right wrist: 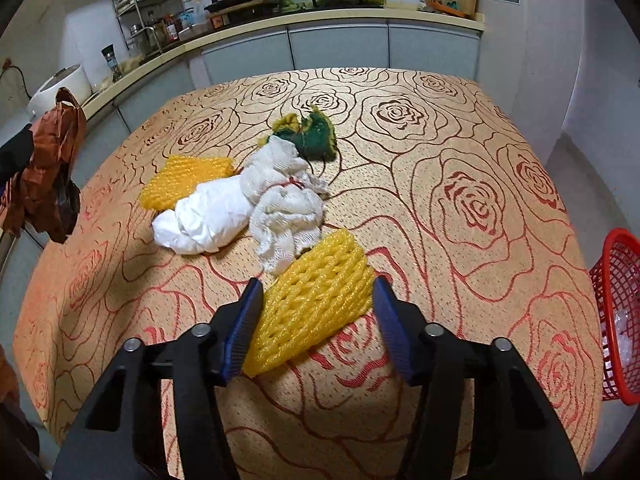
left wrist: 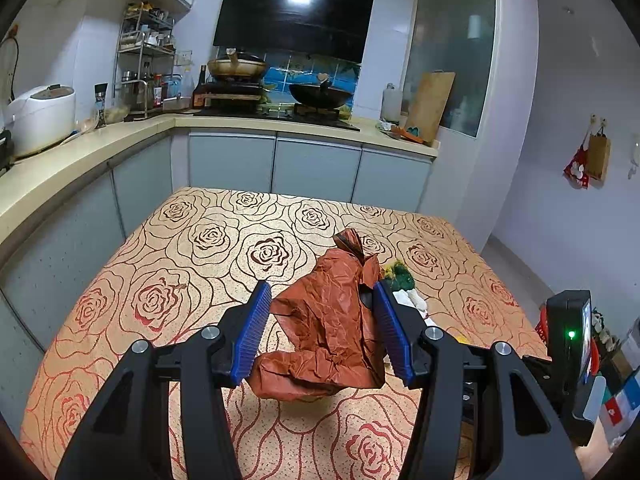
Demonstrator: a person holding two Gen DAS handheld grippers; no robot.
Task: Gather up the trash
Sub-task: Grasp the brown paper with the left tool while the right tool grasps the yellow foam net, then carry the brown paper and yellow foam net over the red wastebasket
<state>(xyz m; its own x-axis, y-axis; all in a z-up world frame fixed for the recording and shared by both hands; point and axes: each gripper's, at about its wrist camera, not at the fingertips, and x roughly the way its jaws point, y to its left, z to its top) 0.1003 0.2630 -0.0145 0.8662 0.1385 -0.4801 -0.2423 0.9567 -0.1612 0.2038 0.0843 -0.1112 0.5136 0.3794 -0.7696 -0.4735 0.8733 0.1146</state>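
A crumpled brown plastic bag (left wrist: 332,320) hangs clear of the rose-patterned table (left wrist: 208,240), with my left gripper (left wrist: 322,284) shut on it between its blue pads. The same bag (right wrist: 48,168) shows at the left edge of the right wrist view. My right gripper (right wrist: 318,282) sits low over the table with a yellow foam net (right wrist: 316,300) between its pads, both pads touching its sides. Farther back lie another yellow foam net (right wrist: 188,180), crumpled white paper (right wrist: 204,216), a white cloth (right wrist: 288,204) and a green-yellow sponge (right wrist: 316,136).
A red mesh basket (right wrist: 616,312) stands beyond the table's right edge. A kitchen counter (left wrist: 80,152) with a rice cooker (left wrist: 40,116) and stove runs along the left and back. A black device with a green light (left wrist: 568,328) sits at the right.
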